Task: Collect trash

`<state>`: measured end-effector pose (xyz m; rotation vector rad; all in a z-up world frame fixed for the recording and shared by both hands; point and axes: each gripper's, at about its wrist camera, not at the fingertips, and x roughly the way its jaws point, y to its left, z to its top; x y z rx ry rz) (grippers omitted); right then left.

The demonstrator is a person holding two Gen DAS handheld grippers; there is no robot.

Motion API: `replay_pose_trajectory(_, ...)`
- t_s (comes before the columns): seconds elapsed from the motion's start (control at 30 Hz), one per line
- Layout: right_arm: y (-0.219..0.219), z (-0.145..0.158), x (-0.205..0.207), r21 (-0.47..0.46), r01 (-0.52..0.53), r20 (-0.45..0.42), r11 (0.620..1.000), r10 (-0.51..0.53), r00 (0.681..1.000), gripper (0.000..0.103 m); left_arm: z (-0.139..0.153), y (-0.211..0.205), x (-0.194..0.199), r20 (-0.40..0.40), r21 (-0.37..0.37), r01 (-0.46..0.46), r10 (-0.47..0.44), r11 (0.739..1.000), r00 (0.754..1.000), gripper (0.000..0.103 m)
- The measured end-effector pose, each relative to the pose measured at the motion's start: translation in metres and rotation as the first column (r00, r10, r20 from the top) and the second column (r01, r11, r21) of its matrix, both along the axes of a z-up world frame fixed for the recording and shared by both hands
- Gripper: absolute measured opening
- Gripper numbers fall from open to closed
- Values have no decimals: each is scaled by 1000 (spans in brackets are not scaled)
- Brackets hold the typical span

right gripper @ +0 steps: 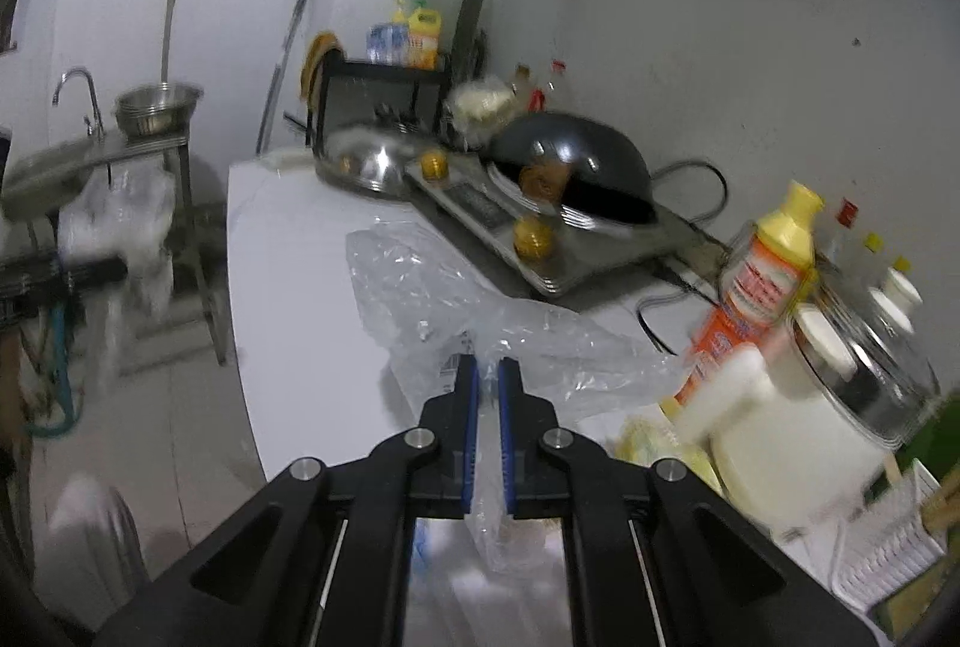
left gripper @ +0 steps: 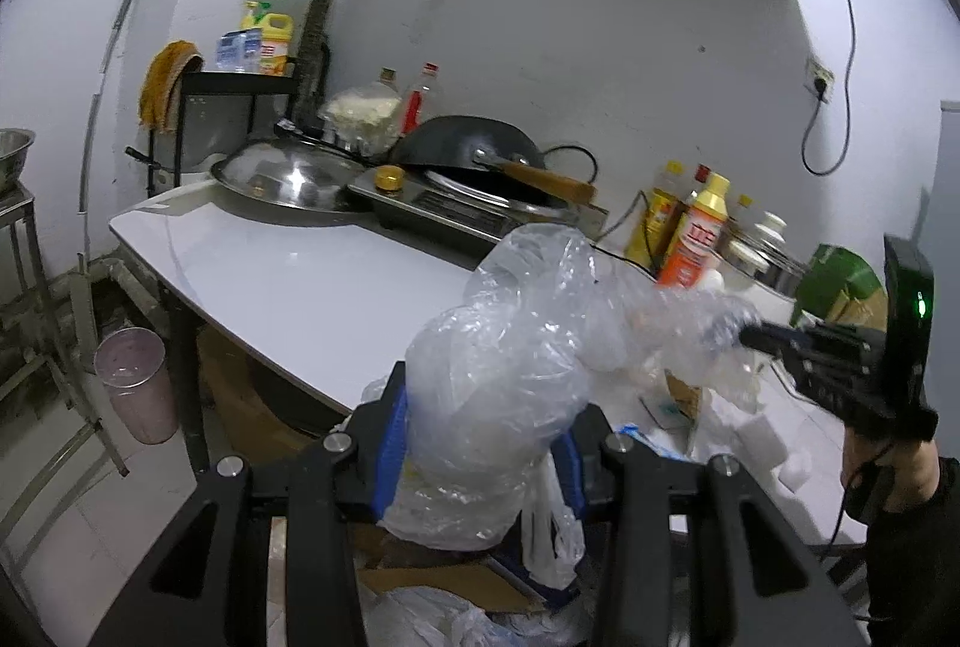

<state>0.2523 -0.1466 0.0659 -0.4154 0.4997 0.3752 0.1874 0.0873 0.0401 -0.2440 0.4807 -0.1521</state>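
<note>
Step – gather plastic | left gripper (left gripper: pixel 480 443) jaws clamp bag bundle (left gripper: pixel 498 347) | right gripper (right gripper: pixel 489 377) jaws pinch plastic sheet (right gripper: pixel 420 275) – lift clear of bottles at 3 o'clock

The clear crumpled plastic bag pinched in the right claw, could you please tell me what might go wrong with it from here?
1. The clear crumpled plastic bag trails beside the orange bottle with the yellow cap; lifting might topple it.
2. The right claw pinches only a thin fold, which could slip out.
3. The left claw already holds a bulky wad of clear plastic, which might snag.
</note>
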Motion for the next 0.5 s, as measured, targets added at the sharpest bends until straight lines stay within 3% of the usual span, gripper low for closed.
replay_pose_trajectory(0.13, -35, -23, -13, -85, 52, -48, 995, -56, 997, 6, -3, -28, 3, -18, 13, 46, -45, 999, 999, 42)
replay_pose_trajectory(0.17, -47, -29, -16, -81, 72, -68, 994, -77, 995, 12, -4, -35, 4, -22, 17, 55, -55, 998, 998, 42)
replay_pose_trajectory(0.23, -69, -35, -22, -63, 94, -102, 994, -100, 990, 27, -7, -49, 5, -32, 26, 74, -74, 997, 997, 42)
replay_pose_trajectory(0.3, -88, -38, -36, -30, 115, -99, 993, -117, 988, 61, -8, -62, 6, -39, 33, 90, -88, 995, 995, 42)
replay_pose_trajectory(0.5, -125, -20, -56, 109, 166, -85, 980, -157, 984, 63, -33, -89, 21, -98, 47, 100, -95, 994, 991, 42)
